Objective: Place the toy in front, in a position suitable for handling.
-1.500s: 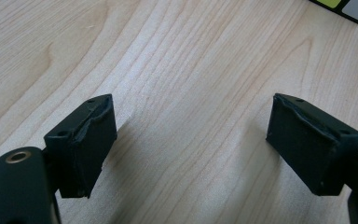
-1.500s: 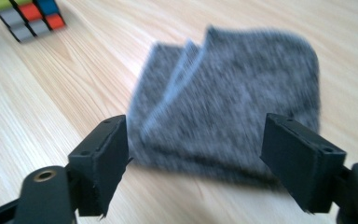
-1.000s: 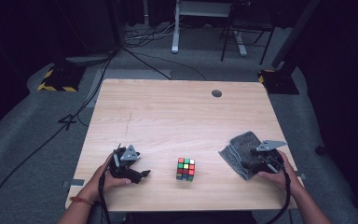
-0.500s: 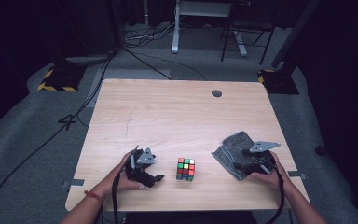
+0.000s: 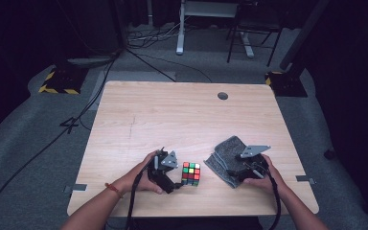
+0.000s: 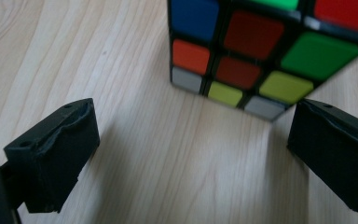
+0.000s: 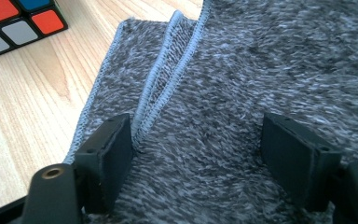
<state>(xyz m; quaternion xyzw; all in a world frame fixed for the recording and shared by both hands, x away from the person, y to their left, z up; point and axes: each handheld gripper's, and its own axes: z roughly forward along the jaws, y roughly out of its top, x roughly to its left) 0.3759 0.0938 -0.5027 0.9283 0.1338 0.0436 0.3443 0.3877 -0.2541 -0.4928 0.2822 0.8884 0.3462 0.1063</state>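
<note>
1. The left gripper [image 5: 175, 179] is sitting just beside the puzzle cube [image 5: 190, 173] near the table's [image 5: 172, 115] front edge, jaws spread wide and empty.
2. It is probably lining up a grasp; centring both jaws on opposite cube faces matters.
3. The right gripper [image 7: 196, 154] is resting open over the grey cloth [image 7: 242, 74].

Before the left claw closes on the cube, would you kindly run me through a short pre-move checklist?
1. Left claw open wider than the multicoloured plastic puzzle cube: ok.
2. Cube between the jaws: not ok, it lies just ahead of them.
3. Cube flat on the light wooden table: ok.
4. Right claw open, jaws resting on the folded grey knitted cloth: ok.
5. Cloth apart from cube: ok.
</note>
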